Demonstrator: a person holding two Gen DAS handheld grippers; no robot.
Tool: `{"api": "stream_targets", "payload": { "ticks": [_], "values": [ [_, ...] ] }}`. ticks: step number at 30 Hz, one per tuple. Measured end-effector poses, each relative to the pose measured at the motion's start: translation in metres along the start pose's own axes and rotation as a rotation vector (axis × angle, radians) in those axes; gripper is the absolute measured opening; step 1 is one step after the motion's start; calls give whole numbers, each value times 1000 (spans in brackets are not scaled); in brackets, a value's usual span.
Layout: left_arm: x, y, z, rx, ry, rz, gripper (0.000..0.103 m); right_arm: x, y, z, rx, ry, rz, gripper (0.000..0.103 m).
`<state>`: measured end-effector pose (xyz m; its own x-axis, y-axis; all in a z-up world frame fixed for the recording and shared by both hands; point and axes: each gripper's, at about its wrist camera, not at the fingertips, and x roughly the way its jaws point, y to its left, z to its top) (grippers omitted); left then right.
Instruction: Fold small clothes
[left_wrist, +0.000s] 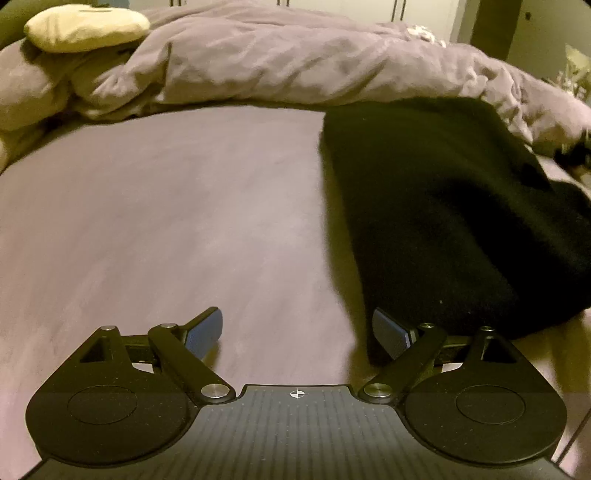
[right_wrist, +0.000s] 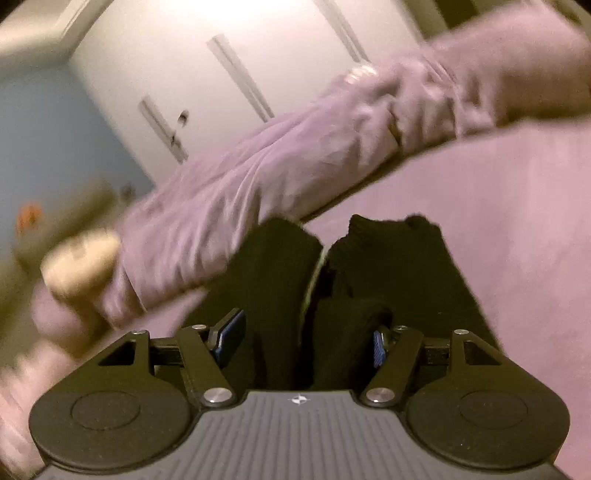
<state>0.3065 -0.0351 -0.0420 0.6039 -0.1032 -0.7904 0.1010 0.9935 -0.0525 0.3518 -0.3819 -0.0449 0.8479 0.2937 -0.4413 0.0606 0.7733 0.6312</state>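
Clearly soft, light and floppy, the black garment (left_wrist: 443, 221) lies on the purple bed sheet (left_wrist: 166, 221), best pinched at an edge; the left gripper (left_wrist: 297, 332) gapes empty, the right gripper (right_wrist: 308, 341) straddles bunched cloth, unclamped.

Left gripper (left_wrist: 297, 334) open above mauve sheet (left_wrist: 155, 229); black garment (left_wrist: 443, 214) at right, near right finger.
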Motion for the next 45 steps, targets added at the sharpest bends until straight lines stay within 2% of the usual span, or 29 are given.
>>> {"api": "stream_targets", "payload": {
  "ticks": [2,6,7,8,9,10,13,16,17,18,19,20,21,22,24,27,28,30,34,36,37,38,40,42,43,45],
  "values": [
    [5,-4,3,11,-1,12,93,15,3,5,-1,29,-14,71],
    [9,-2,3,-1,10,14,93,39,19,1,-123,85,-85,69],
    [10,-2,2,1,13,16,93,43,23,0,-155,97,-98,57],
    [10,-1,1,4,15,20,93,46,27,-2,-191,92,-104,35],
    [11,0,1,3,17,27,93,44,33,-2,-232,76,-99,29],
    [10,0,2,-2,17,28,93,38,42,-1,-291,40,-111,13],
    [4,1,4,-21,-4,13,93,3,72,1,-449,-121,-86,13],
    [0,-4,7,-15,-17,8,93,-28,86,-18,-652,-270,-88,15],
    [1,-6,7,-11,-14,14,93,-25,81,-19,-668,-256,-101,20],
    [4,-7,8,-8,-6,26,93,-16,71,-19,-669,-200,-162,25],
    [6,-8,7,-7,4,30,93,-5,57,-19,-642,-127,-251,35],
    [7,-9,7,-11,10,24,93,1,44,-20,-612,-90,-356,35],
    [8,-7,6,-21,14,15,93,-1,34,-22,-596,-89,-436,35],
    [8,-6,6,-25,15,11,93,-8,27,-23,-572,-103,-466,36],
    [10,-4,5,-21,16,18,93,-32,17,-23,-474,-145,-431,36],
    [12,-3,4,-48,28,17,93,-59,23,-27,-407,-173,-290,47],
    [12,-4,4,-56,29,18,93,-63,26,-29,-403,-159,-227,57],
    [11,-7,3,-49,23,32,93,-58,31,-30,-398,-91,-140,60],
    [8,-8,0,-44,21,35,93,-22,32,-30,-383,45,-138,59],
    [8,-6,-1,-40,24,29,93,-10,25,-27,-296,92,-72,54],
    [8,-5,-1,-36,26,28,93,-6,24,-26,-257,109,-36,38],
    [8,-4,0,-31,26,28,93,-3,24,-25,-232,113,-11,32],
    [8,-4,0,-28,27,28,94,7,28,-21,-223,115,-14,34],
    [9,-5,0,-32,27,29,94,16,29,-21,-233,136,-35,47],
    [9,-5,0,-32,27,30,94,21,28,-21,-226,162,-34,48],
    [8,-7,0,-27,26,36,94,23,30,-21,-252,158,-43,21]
  ]
}}
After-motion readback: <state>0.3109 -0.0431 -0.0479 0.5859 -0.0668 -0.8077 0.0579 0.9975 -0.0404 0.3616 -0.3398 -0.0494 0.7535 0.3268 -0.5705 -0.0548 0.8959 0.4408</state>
